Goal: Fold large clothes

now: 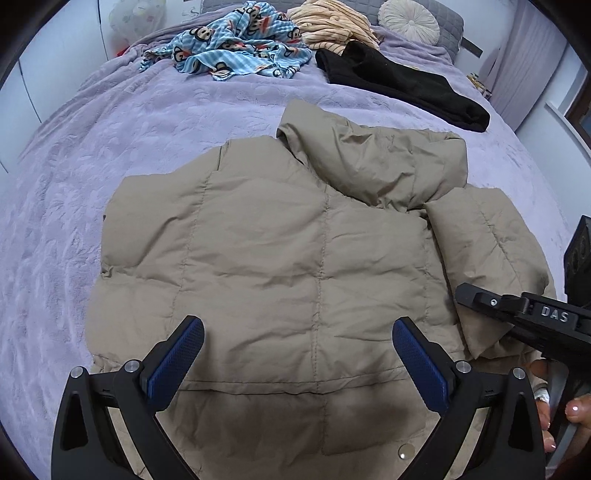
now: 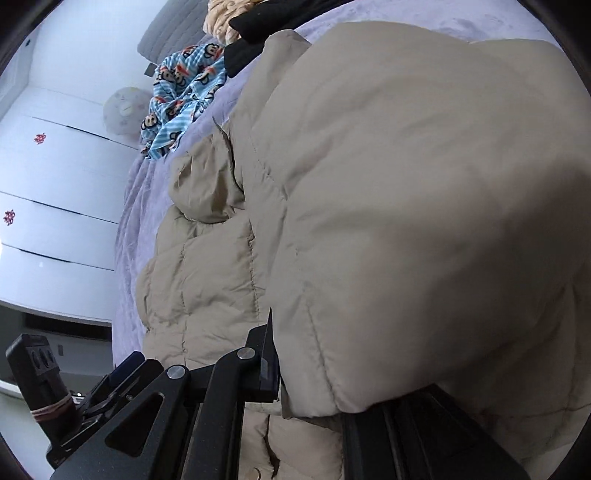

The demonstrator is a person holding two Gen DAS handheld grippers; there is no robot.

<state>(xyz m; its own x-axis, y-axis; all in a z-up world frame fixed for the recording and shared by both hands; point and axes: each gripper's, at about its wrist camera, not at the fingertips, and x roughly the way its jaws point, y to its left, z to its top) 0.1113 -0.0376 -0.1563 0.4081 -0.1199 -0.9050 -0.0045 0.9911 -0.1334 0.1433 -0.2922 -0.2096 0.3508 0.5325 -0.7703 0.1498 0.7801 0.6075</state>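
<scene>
A beige puffer jacket (image 1: 280, 240) lies back-up on the purple bed (image 1: 110, 155), hood at the far end and its right sleeve (image 1: 491, 266) folded in at the right. My left gripper (image 1: 297, 354) is open and empty above the jacket's hem. My right gripper (image 1: 517, 314) reaches in from the right at the sleeve. In the right wrist view the sleeve (image 2: 424, 221) fills the frame between the jaws of the right gripper (image 2: 310, 373), which are closed on its cuff.
A blue monkey-print garment (image 1: 236, 48), a cream striped garment (image 1: 332, 26) and a black garment (image 1: 406, 85) lie at the head of the bed by a round pillow (image 1: 408, 18). White wardrobe doors (image 2: 55, 184) stand at the left.
</scene>
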